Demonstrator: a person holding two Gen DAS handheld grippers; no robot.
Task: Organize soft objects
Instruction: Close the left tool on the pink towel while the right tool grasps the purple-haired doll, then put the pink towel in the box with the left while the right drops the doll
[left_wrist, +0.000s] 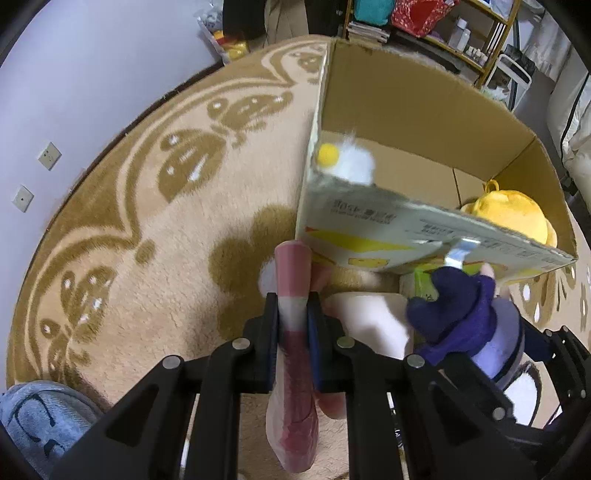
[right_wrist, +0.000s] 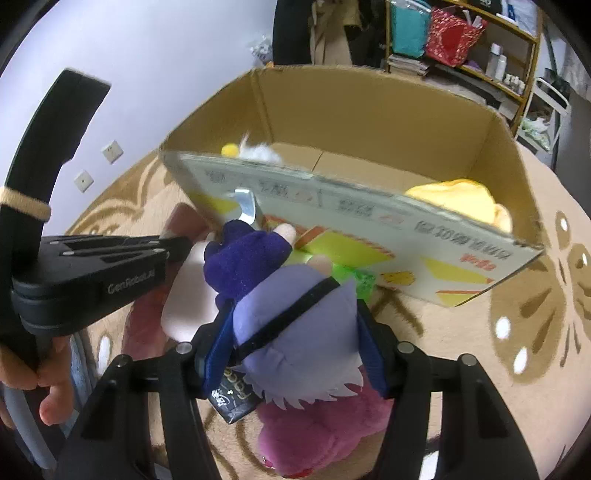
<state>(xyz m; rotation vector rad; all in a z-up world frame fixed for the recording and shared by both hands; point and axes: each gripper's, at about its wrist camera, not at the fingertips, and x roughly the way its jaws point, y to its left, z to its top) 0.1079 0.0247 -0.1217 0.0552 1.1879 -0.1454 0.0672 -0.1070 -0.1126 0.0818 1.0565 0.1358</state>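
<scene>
A beige rug (left_wrist: 147, 229) with brown butterfly patterns covers the floor, with shelves (right_wrist: 480, 55) at the upper right. Nearest, at lower centre of the left view, the left claw (left_wrist: 291, 317) is pinched tight on a thin pink-and-white limb (left_wrist: 291, 273) of a plush; its long axis runs straight up the frame, tip toward the box (left_wrist: 424, 110). In the right view the right claw (right_wrist: 295, 332) squeezes a lavender doll (right_wrist: 295, 314) by the head, its dark-blue body pointing up-left at the box wall. Beyond, the box already holds a yellow plush (right_wrist: 458, 199) and a white one (right_wrist: 258, 151). Risk, as I judge it: the limb may slip, or a dangling toy may snag on the box rim.
</scene>
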